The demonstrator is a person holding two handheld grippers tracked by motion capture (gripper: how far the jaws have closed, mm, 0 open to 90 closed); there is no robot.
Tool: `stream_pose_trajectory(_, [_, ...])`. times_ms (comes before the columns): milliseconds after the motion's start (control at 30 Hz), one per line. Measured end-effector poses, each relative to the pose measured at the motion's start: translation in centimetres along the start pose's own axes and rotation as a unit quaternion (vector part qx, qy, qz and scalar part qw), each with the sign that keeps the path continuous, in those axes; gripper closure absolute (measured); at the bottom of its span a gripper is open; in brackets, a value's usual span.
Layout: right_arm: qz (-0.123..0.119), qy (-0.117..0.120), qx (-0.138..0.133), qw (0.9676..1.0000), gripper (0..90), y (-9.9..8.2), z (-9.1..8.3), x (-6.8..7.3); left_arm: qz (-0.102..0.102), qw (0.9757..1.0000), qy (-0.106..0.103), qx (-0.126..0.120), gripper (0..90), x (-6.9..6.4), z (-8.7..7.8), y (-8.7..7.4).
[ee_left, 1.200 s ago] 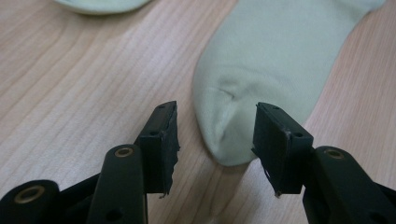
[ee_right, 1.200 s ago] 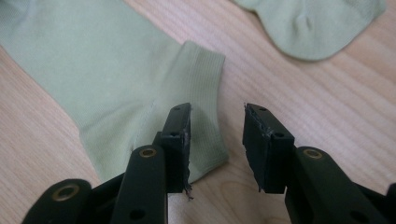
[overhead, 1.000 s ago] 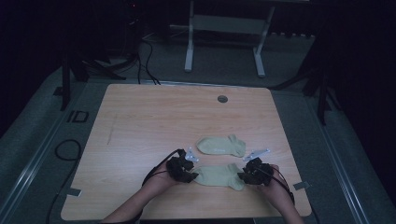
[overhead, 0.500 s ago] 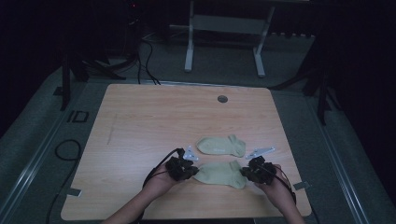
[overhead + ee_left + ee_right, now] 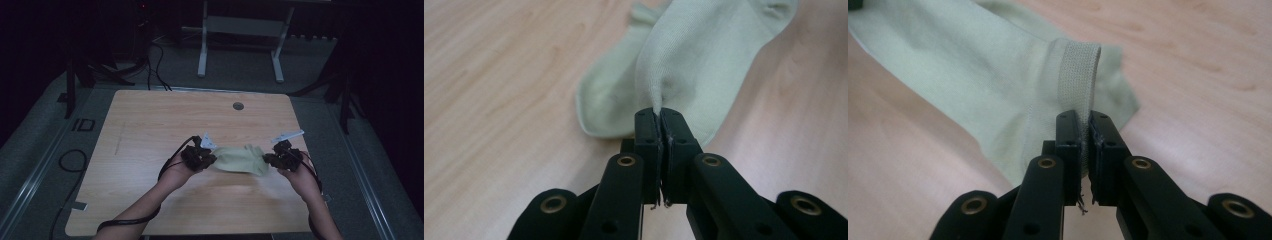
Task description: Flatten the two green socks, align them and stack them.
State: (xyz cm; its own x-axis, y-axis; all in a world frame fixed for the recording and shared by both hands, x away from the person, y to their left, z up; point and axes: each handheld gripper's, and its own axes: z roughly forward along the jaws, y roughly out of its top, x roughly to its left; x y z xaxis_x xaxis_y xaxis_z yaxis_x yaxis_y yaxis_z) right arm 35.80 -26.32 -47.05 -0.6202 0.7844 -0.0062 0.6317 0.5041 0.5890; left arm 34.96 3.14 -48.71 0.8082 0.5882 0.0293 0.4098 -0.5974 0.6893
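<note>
A pale green sock [image 5: 240, 159] is stretched between my two grippers near the table's front. My left gripper [image 5: 207, 159] is shut on its toe end [image 5: 684, 55], jaws pinched tight on the fabric. My right gripper [image 5: 267, 160] is shut on its ribbed cuff [image 5: 1079, 75]. A second pale green sock [image 5: 604, 100] lies flat on the wood right under the held one, its edge showing past the cuff [image 5: 1122, 95] in the right gripper view. In the high view the two socks overlap and look like one shape.
The wooden table [image 5: 150, 130] has a round grommet [image 5: 238, 106] near its far edge. A cable loop [image 5: 70, 160] lies on the floor to the left. A metal stand's legs [image 5: 202, 50] rise behind the table.
Both grippers have carried the held sock away from the person, from just in front of the second sock to on top of it.
</note>
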Motion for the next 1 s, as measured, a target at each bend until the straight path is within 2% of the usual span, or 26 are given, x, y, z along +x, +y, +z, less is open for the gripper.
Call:
stream_pose_trajectory(67, [-0.002,-0.006,0.007,1.0,84.3,0.7,0.4,-0.5,-0.003,1.0,0.008,0.004,86.8,0.4,0.5,0.4])
stream_pose_trajectory(133, [0.003,-0.008,0.013,0.9999,84.3,1.4,1.0,-1.1,-0.005,0.9999,0.007,0.011,86.8,0.9,1.1,0.7])
stream_pose_trajectory(267, [0.025,-0.004,0.026,0.9993,84.2,2.1,2.4,-2.7,-0.014,0.9997,0.009,0.017,86.8,1.6,2.3,0.7])
stream_pose_trajectory(367, [0.033,0.003,0.035,0.9988,84.1,2.4,3.4,-3.3,-0.019,0.9994,0.016,0.023,86.8,2.1,3.1,0.6])
stream_pose_trajectory(467, [0.04,0.005,0.048,0.998,84.1,2.5,4.7,-3.6,-0.027,0.999,0.02,0.029,86.7,2.7,3.8,0.5])
stream_pose_trajectory(633, [0.052,0.008,0.066,0.9964,83.7,2.3,6.7,-4.3,-0.027,0.9987,0.019,0.038,86.6,3.1,4.9,0.3])
stream_pose_trajectory(700, [0.054,0.005,0.072,0.9959,83.6,2.2,7.2,-4.4,-0.029,0.9986,0.011,0.043,86.5,3.1,5.4,0.1])
stream_pose_trajectory(867, [0.058,0.003,0.082,0.995,82.3,1.8,8.0,-4.7,-0.034,0.9981,0.012,0.051,85.5,3.2,6.5,-0.5])
stream_pose_trajectory(933, [0.056,0.001,0.086,0.9948,79.2,1.7,8.3,-4.6,-0.035,0.9978,0.008,0.056,82.6,3.3,6.9,-0.7])
stream_pose_trajectory(1000, [0.054,0.003,0.089,0.9945,72.3,1.6,8.5,-4.6,-0.038,0.9975,0.004,0.059,77.3,3.3,7.2,-0.8])
